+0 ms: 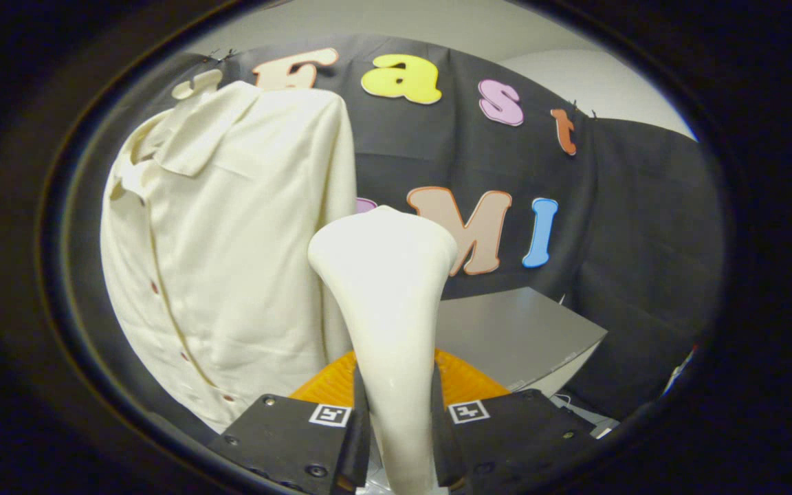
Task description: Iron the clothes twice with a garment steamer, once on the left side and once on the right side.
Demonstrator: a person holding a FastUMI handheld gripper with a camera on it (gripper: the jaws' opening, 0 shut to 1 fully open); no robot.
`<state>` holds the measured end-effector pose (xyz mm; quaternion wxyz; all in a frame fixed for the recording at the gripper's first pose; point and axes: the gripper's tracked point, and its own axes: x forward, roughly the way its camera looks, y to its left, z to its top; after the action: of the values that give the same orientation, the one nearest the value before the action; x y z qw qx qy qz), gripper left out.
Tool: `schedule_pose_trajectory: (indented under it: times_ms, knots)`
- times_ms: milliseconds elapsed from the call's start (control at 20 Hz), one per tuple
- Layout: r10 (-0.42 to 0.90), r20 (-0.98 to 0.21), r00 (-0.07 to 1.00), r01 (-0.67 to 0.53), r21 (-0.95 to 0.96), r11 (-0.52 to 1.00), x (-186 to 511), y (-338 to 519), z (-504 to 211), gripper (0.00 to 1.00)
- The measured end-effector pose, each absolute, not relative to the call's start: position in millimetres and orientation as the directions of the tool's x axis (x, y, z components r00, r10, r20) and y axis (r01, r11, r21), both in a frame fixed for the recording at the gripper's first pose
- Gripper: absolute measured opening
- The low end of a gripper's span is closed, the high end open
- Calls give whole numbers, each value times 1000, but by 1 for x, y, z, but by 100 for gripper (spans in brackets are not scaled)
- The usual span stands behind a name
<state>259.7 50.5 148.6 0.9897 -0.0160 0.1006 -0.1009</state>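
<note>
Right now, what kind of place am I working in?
Most likely a staged demo booth, not a home: black cloth wall as a backdrop, a cream shirt hung up for ironing, a grey table. The fingers are shut on the garment steamer.

Steamer [388,289] between my fingers [355,426], shirt [231,240] beyond to its left, table [513,337] behind to its right

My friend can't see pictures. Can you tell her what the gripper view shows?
The gripper has its jaws shut on the white garment steamer, its head raised. Just beyond and beside it hangs a cream button-up shirt; a grey table stands behind.
</note>
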Motion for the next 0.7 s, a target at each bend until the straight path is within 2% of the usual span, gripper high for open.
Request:
schedule_pose_trajectory:
  times_ms: [450,700]
  knots:
    - [-128,-100,987,121,-72,990,180,153,160,37]
    - [-22,-59,998,19,-55,998,167,223,155,37]
